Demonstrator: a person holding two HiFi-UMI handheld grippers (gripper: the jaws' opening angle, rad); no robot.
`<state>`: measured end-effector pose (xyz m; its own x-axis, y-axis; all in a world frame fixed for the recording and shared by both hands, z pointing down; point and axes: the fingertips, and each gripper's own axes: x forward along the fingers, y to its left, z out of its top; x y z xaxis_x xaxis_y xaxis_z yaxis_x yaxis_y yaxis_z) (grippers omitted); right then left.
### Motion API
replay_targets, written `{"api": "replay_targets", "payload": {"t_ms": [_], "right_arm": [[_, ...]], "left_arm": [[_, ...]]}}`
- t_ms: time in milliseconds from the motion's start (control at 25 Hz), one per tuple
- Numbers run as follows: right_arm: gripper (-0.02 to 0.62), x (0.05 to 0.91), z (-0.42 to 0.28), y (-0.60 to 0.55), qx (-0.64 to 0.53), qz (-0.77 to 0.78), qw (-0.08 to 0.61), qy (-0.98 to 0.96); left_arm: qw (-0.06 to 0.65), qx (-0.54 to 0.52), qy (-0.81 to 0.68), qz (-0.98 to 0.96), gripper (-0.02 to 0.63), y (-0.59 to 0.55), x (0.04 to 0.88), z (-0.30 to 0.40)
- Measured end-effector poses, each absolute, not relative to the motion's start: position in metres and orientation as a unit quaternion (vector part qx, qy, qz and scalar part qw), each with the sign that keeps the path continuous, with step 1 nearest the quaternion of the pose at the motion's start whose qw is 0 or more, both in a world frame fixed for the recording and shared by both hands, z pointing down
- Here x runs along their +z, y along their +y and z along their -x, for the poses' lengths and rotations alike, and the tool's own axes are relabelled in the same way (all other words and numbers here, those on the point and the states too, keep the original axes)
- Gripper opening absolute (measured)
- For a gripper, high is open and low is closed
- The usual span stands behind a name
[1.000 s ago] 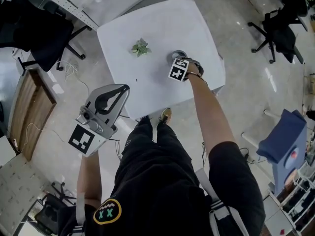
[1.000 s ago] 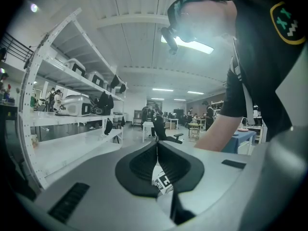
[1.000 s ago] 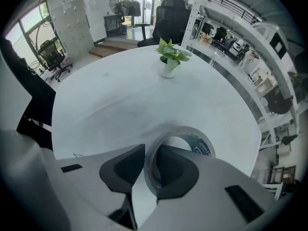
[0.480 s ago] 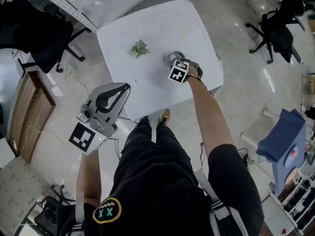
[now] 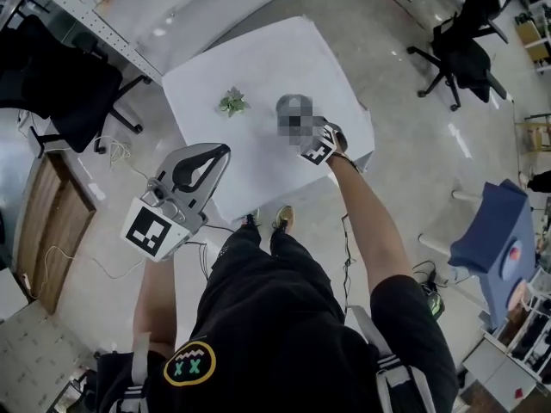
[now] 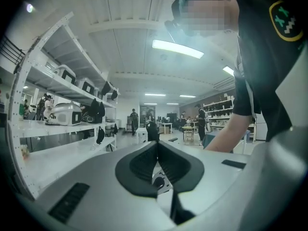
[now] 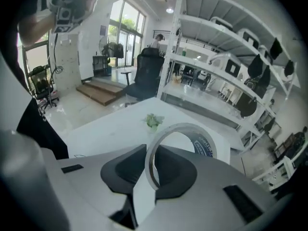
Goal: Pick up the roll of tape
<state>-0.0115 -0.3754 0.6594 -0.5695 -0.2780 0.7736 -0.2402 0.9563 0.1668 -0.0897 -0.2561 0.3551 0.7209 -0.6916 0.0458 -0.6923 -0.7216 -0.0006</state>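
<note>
Pinching only the thin rim, right claw [image 7: 152, 158] grips the roll of tape [image 7: 184, 125] above the surface [image 7: 106, 129]; any swing could twist it free.

Left gripper [image 6: 157, 144] closed; right gripper [image 7: 151, 150] clamped.

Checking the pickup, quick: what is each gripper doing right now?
Left gripper: closed, nothing between its jaws.
Right gripper: closed on the roll of tape.
</note>
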Motion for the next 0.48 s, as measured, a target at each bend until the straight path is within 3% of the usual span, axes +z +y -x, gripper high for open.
{"api": "replay_targets", "payload": {"t_ms": [480], "right_arm": [[0.074,0.475,0.001,-0.314,-0.044,-0.231,0.251,-0.939]], "left_arm": [[-0.044,0.014,-0.330,-0.943,0.020,-0.248,0.333,0.072]]}}
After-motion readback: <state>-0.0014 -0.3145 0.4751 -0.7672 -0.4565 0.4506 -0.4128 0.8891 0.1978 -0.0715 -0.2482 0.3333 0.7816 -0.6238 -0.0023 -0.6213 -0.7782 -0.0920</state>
